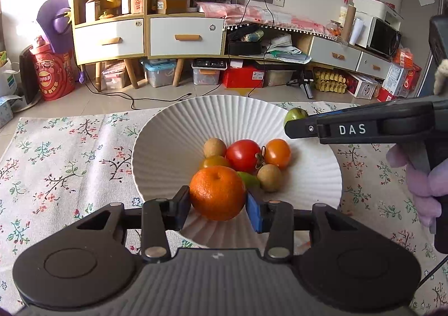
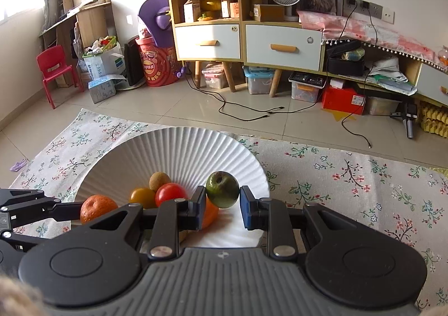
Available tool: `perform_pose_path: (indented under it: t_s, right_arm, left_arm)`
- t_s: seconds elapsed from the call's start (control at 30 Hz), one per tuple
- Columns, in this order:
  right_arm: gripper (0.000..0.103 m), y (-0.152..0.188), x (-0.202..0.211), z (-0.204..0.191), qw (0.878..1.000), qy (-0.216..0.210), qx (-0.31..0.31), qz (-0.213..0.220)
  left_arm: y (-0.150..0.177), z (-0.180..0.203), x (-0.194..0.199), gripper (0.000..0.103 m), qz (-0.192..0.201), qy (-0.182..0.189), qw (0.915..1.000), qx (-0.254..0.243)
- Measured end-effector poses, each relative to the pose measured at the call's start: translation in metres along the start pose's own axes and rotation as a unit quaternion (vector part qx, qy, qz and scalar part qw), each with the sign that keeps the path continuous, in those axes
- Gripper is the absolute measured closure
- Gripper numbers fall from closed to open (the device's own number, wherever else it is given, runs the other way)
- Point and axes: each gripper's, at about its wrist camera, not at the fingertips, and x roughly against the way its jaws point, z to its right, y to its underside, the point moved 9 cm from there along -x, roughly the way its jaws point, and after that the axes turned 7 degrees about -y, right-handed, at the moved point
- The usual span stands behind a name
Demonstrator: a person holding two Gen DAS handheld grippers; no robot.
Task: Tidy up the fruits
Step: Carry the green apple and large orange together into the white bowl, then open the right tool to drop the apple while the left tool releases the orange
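We see a floral cloth (image 1: pixel 70 153) spread on the tiled floor, and on it, toward the middle, a white ribbed plate (image 1: pixel 173 125) that serves as the collecting dish. Over the plate's near edge we hold the left gripper (image 1: pixel 217 199), its jaws part-way closed and pressing on either side of a mandarin (image 1: pixel 217 192), which hangs just above the plate's near slope. The right gripper (image 2: pixel 223 202), entering from the right, has its jaws drawn in narrowly on a small green fruit (image 2: pixel 222 189), carried above the plate's right rim. Already lying in the hollow of the plate are a red tomato (image 1: pixel 243 155), an orange tomato (image 1: pixel 277 153), a yellow one (image 1: pixel 214 162) behind the mandarin, two brown longan-like fruits (image 1: pixel 214 147) and a green piece (image 1: pixel 249 179) partly hidden. No loose fruit shows on the visible cloth, so we judge the task nearly complete: what remains is releasing these two fruits into the plate.
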Motion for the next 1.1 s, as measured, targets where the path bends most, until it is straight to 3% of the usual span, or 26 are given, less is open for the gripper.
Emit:
perform_pose_path:
  t_s: [0.9, 1.03, 1.1]
  right_arm:
    - [0.077, -0.007, -0.028, -0.001, 1.000, -0.004, -0.004, -0.023]
    - [0.059, -0.009, -0.021, -0.001, 1.000, -0.005, -0.008, -0.012]
    - [0.055, -0.009, -0.015, 0.000, 1.000, -0.007, -0.012, -0.007]
  left_arm:
    - [-0.006, -0.001, -0.006, 0.052, 0.006, 0.010, 0.9999, -0.004]
    - [-0.006, 0.001, -0.001, 0.041, 0.010, 0.012, 0.9999, -0.004]
    - [-0.006, 0.002, 0.003, 0.035, 0.013, 0.013, 0.9998, -0.008]
